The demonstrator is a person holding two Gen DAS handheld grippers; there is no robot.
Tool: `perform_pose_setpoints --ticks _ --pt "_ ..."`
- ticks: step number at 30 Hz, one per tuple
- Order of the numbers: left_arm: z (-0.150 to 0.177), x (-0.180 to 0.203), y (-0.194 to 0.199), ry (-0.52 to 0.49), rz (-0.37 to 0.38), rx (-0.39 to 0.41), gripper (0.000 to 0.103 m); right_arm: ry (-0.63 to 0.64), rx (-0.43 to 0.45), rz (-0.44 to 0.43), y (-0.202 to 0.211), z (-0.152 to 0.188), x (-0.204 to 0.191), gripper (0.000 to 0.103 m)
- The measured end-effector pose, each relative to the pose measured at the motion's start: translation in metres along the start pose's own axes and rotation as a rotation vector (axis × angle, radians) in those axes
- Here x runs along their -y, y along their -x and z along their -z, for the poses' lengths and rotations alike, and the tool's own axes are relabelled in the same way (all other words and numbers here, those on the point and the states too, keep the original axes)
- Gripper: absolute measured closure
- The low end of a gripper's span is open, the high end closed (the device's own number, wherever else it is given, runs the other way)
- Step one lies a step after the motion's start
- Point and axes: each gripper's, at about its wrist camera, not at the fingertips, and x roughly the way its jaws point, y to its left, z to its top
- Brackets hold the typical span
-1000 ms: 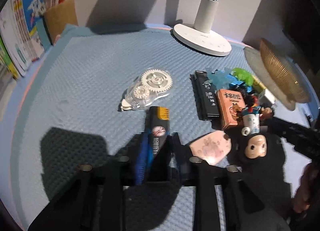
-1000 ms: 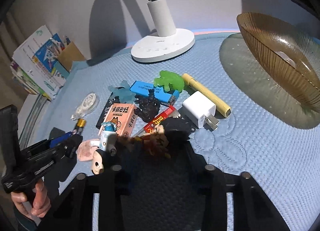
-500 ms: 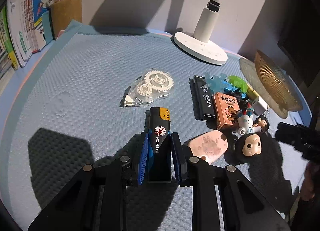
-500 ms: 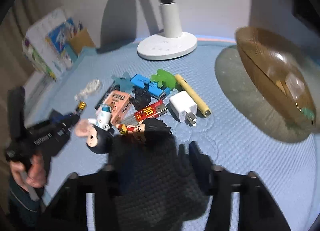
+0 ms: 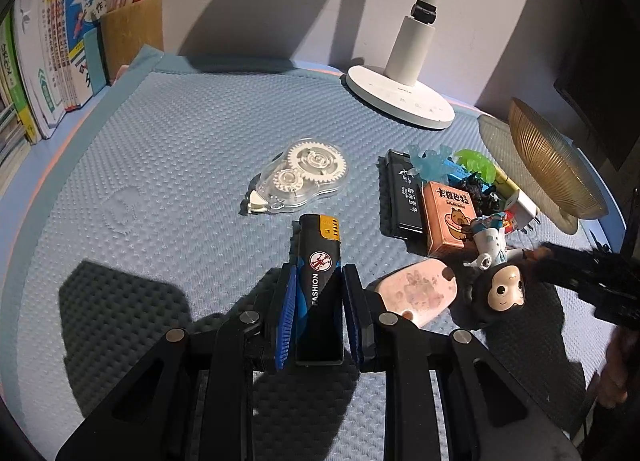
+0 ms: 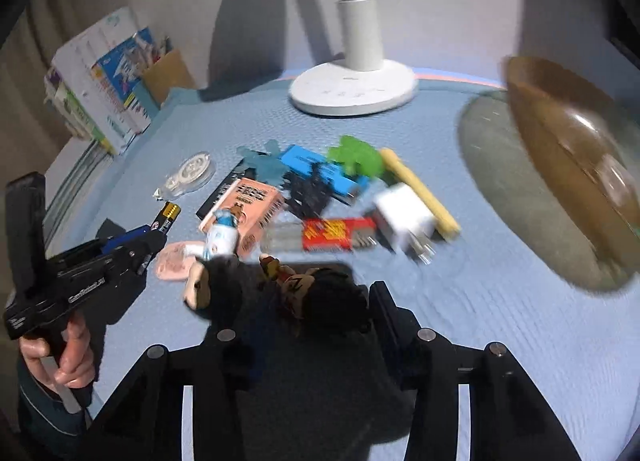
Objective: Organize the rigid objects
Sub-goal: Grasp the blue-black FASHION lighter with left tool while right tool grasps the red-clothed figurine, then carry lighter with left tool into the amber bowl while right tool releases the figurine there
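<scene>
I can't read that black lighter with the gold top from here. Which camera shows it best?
The left wrist view: the black lighter with the gold top sits sharp and central between the left gripper fingers, its FASHION print readable. The right wrist view shows only its gold end, small and blurred.

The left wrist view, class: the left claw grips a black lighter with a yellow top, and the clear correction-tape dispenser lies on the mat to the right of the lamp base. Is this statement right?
One detail is wrong. In the left wrist view the left claw does grip the black lighter, but the correction-tape dispenser lies on the mat to the left of the lamp base, not its right.
</scene>
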Motion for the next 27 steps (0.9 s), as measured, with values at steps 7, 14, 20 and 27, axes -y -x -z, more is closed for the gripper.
perform_pose_setpoints --ticks 7,14,20,27 --pt "0.000 0.000 0.000 -0.004 -0.005 0.002 0.083 -0.258 -0.102 -0.031 0.012 0.031 0.042 0.058" --pt "0.000 0.000 0.000 -0.008 -0.009 0.002 0.082 -0.078 -0.105 -0.022 0.031 0.042 0.031 0.040" --pt "0.001 0.003 0.000 -0.016 -0.018 0.003 0.081 0.056 -0.105 0.023 0.010 0.029 0.028 0.040" --pt "0.004 0.018 0.000 -0.078 -0.091 0.007 0.083 0.142 -0.025 0.059 0.008 0.030 0.011 0.066"
